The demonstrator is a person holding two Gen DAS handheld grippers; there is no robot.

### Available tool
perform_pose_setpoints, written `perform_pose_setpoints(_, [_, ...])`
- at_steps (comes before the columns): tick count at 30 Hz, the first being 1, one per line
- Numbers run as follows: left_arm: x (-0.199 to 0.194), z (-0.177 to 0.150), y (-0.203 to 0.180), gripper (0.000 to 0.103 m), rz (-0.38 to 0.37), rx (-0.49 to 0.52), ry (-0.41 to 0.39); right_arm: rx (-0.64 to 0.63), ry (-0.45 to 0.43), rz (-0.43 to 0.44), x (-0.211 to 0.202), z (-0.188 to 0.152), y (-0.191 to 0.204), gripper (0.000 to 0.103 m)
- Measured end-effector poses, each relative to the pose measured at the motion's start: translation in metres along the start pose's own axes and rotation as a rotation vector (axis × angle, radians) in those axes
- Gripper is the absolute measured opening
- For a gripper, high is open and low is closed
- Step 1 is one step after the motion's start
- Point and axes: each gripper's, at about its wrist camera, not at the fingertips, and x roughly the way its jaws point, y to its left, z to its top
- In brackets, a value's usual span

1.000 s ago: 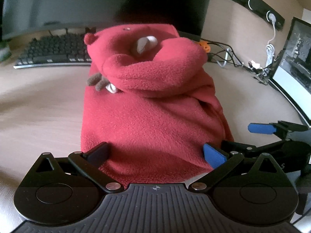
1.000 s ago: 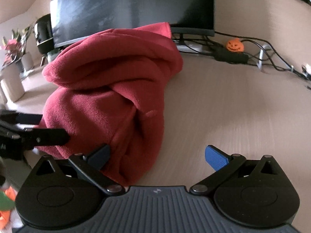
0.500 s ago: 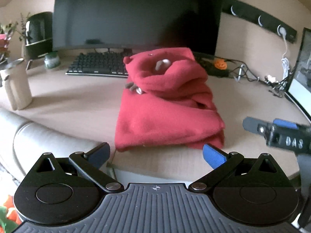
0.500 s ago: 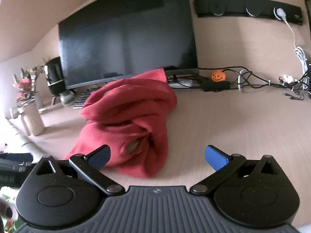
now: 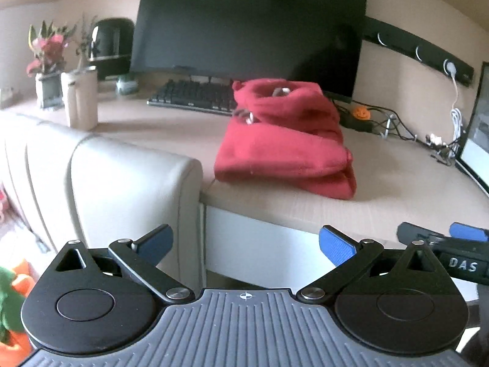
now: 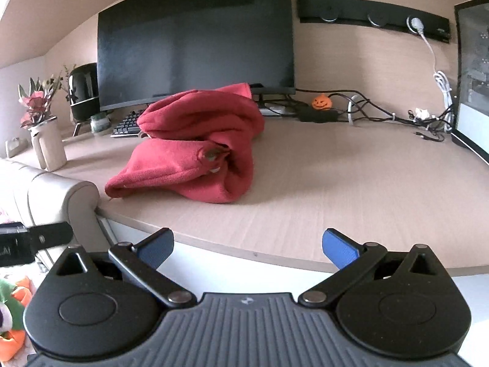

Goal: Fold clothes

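We see a red fleece garment (image 5: pixel 284 140) lying folded into a thick, rounded bundle on the counter (image 5: pixel 382 183), close to its near edge and toward the near left corner. Its upper layers are bunched and rolled over the flatter lower layers; in the right wrist view (image 6: pixel 195 150) a metal snap shows in the fold that faces us. Behind the garment stand a dark monitor (image 5: pixel 250 27) and a keyboard (image 5: pixel 192 96), with the garment's far end just beside the keyboard. To the right of the garment the counter surface lies bare up to the cables (image 6: pixel 366 113) and a small orange pumpkin figure (image 6: pixel 321 101) along the far edge. A pale upholstered chair back (image 5: pixel 122 189) meets the near left edge of the counter. We hold both tools off the counter, in front of its near edge and apart from the garment. The left tongs (image 5: pixel 246 243) are spread wide and hold nothing; the right tongs (image 6: pixel 247 244) are likewise spread and hold nothing.
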Motion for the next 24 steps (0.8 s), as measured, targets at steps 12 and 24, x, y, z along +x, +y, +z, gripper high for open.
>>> perform_pose_setpoints(12, [0.001, -0.01, -0.017, 0.103, -0.06, -0.013, 0.06, 0.033, 0.044, 0.021, -0.006, -0.007, -0.019, 0.103])
perform_pose_setpoints(24, [-0.004, -0.013, -0.026, 0.103, -0.037, 0.012, 0.085, 0.045, 0.066, 0.065, -0.006, -0.009, -0.022, 0.103])
